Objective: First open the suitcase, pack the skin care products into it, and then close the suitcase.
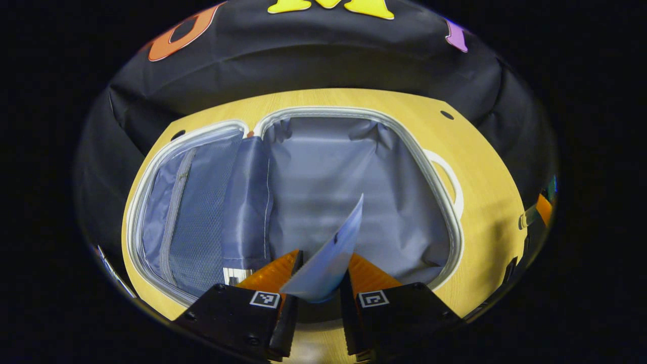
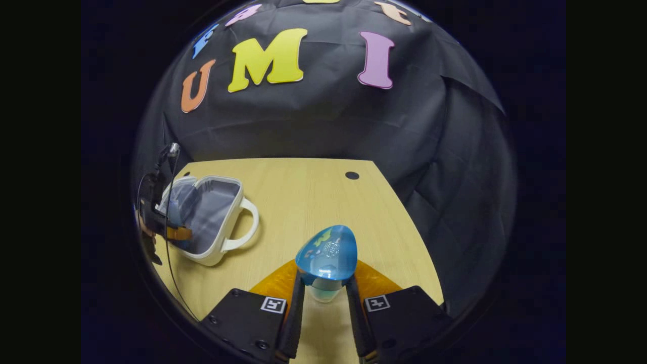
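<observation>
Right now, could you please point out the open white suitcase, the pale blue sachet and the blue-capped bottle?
open white suitcase (image 1: 354,172): left gripper view, grey lining.
pale blue sachet (image 1: 331,258): left gripper view, its flat face.
blue-capped bottle (image 2: 327,253): right gripper view, its cap.

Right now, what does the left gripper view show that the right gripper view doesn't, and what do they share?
Left gripper view: looks down into the open suitcase at its grey lining and the mesh pocket in the lid, with the left gripper shut on a flat pale sachet.

Right gripper view: the right gripper shut on a blue-capped bottle over bare table, and the left gripper seen from afar at the suitcase.

Both: the open suitcase, its white handle and the wooden table.
</observation>
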